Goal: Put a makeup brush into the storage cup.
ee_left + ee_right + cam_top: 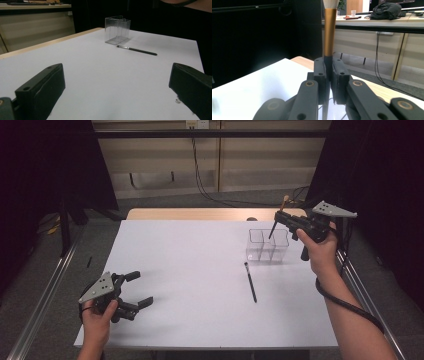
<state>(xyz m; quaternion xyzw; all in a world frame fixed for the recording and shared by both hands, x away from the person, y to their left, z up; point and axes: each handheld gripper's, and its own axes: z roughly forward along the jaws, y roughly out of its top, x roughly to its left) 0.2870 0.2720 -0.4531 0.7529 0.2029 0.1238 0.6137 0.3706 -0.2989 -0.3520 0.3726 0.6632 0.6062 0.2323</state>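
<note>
Left gripper sits at the table's 7 o'clock corner, the hand's fingers wrapped under its grey three-cornered plate. Jaws spread wide, nothing between them; in the left gripper view only their blunt matte-black tips rise from the bottom edge, the outer one cut off by the frame.

White table: smooth, matte, with a pale wood strip along the far edge.

Black liner brush, thin and straight, lies flat right of centre, one end toward 12 o'clock and just short of the clear organiser. The organiser is a see-through plastic box with upright dividers; its walls are faint and hard to trace in the high view.

Right gripper, at the table's 1 o'clock, is raised over the organiser. Jaws clamped on a makeup brush: black handle, coppery metal ferrule, pale bristles cut off at the top of the right gripper view. The handle slants down from the jaws into the organiser; its lower end is hard to make out through the plastic.
</note>
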